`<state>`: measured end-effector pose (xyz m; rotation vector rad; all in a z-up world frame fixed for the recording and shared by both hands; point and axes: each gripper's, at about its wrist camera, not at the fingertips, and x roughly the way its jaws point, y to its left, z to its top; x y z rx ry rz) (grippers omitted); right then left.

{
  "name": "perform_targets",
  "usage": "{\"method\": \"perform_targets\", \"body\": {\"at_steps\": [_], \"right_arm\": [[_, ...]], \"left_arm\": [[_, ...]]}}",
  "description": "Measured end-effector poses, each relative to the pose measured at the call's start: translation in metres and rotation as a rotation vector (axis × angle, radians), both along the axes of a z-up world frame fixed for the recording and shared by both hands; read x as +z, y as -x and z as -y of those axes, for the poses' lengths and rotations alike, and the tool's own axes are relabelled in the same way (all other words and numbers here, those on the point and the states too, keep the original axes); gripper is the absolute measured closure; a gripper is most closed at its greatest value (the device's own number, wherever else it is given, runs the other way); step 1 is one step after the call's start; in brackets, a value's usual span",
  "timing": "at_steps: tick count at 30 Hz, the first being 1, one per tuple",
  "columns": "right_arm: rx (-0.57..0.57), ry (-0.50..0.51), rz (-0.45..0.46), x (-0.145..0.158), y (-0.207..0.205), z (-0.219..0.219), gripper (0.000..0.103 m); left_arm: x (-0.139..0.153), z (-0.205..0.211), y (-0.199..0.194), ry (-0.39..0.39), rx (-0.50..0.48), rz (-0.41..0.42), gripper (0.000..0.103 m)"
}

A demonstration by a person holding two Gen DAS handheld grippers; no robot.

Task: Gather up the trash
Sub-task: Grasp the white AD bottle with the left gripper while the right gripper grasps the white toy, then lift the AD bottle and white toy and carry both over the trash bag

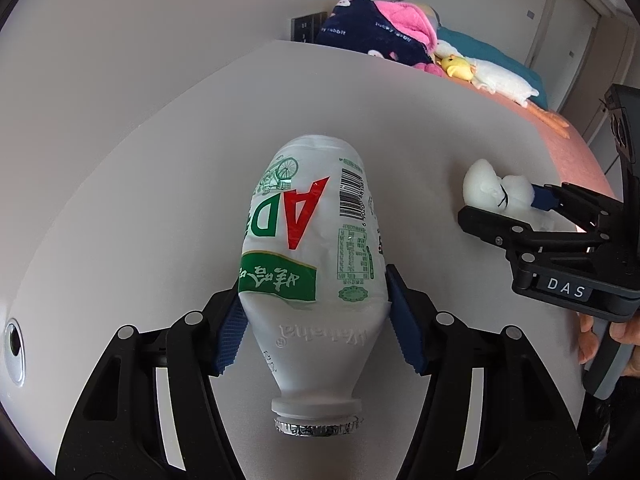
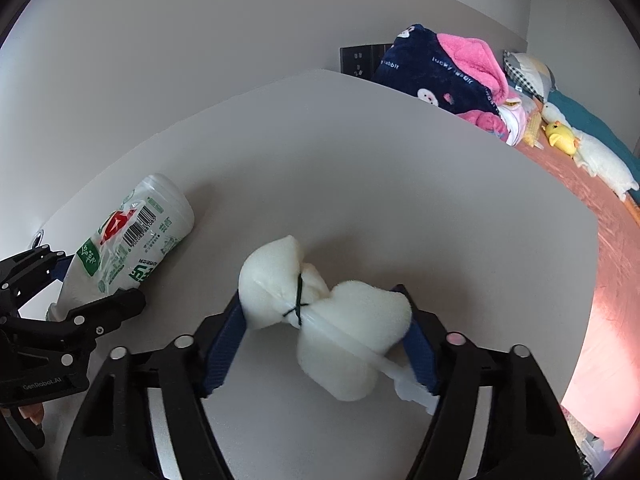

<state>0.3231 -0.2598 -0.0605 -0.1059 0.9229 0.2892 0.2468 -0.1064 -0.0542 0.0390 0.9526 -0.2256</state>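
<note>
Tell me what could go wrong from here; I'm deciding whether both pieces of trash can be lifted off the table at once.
1. The left gripper pinches the crumpled white plastic drink bottle at its tapering shoulder, so it may slip out towards the foil-sealed neck.
2. The right gripper squeezes the soft white foam wad tied with dark string; it may compress and slide free.
3. Both sit close together on the white table, so the grippers could bump.
</note>
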Motion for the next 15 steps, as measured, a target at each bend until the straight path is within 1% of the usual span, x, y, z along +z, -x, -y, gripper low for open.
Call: {"method": "perform_targets", "body": {"at_steps": [2, 5, 9, 15], "right_arm": [[-0.004, -0.026, 0.002, 0.001, 0.001, 0.003, 0.048], [-0.012, -0.058, 0.003, 0.002, 0.004, 0.007, 0.057], [-0.010, -0.082, 0.005, 0.004, 0.011, 0.009, 0.060], [-0.034, -0.108, 0.000, 0.007, 0.019, 0.016, 0.061]], "left_arm": [[0.000, 0.002, 0.001, -0.010, 0.001, 0.005, 0.042], [0.000, 0.002, 0.000, -0.003, 0.013, 0.006, 0.042], [0.002, -0.003, 0.002, 0.053, 0.014, -0.002, 0.042], [0.002, 0.002, 0.004, 0.051, -0.001, -0.002, 0.042]]}}
